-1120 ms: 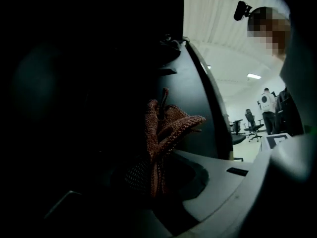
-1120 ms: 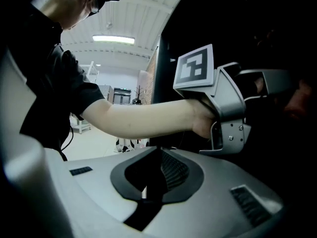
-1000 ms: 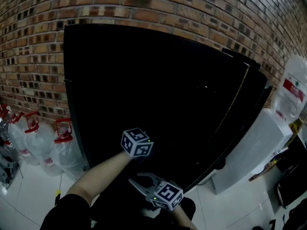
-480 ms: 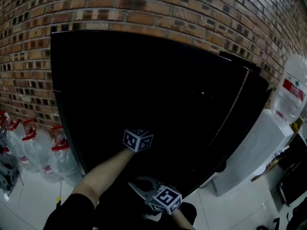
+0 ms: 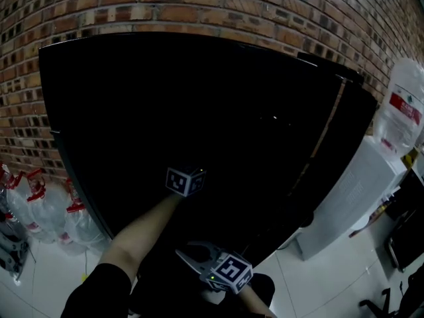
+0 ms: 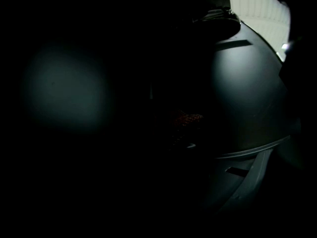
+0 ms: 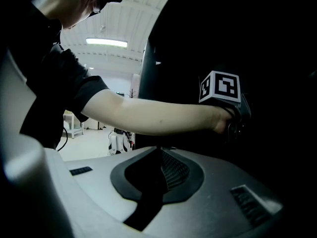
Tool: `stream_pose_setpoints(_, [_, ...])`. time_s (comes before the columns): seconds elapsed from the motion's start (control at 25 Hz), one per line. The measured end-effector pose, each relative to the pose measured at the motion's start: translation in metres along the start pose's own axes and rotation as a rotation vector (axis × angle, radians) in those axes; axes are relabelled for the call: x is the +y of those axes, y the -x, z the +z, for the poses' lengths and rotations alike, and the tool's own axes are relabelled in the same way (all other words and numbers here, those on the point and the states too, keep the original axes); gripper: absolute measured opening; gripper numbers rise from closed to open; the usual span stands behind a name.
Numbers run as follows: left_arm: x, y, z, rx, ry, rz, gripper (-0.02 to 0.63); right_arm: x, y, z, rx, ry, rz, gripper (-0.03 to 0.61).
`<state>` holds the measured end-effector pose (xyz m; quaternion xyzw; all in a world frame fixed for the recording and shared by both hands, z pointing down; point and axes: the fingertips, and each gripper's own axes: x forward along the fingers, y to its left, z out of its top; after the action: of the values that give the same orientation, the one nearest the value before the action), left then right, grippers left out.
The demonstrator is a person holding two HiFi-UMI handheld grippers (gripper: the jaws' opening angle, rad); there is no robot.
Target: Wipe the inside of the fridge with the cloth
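Observation:
The fridge [image 5: 199,111] is a tall black body against the brick wall; no inside shows. A bare arm reaches toward its front, with the left gripper's marker cube [image 5: 185,181] at the end; the jaws are lost in the black. The left gripper view is almost all dark. It shows only a grey jaw [image 6: 247,108] and a faint reddish textured patch [image 6: 188,120] near the tips; I cannot tell whether that patch is the cloth. My right gripper [image 5: 192,254] hangs low in front of the fridge, its grey jaws closed together [image 7: 158,150] on nothing. The left cube [image 7: 220,87] shows there too.
Several clear water jugs with red caps [image 5: 40,204] stand on the white tiled floor at the lower left. A white water dispenser [image 5: 351,204] with a bottle on top [image 5: 404,111] stands just right of the fridge. The brick wall [image 5: 199,5] is behind.
The left cube has moved farther from me toward the fridge front and looks smaller. The black front's left edge now reaches further left in view. The right gripper has stayed put.

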<state>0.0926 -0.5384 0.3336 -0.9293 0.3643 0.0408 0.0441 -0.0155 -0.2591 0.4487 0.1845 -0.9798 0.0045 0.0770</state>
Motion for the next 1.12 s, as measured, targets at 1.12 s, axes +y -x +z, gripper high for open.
stream_pose_setpoints(1.12, [-0.148,0.116,-0.029,0.065,-0.096,-0.446,0.058,0.059,0.025,-0.020,0.085,0.092,0.200,0.026])
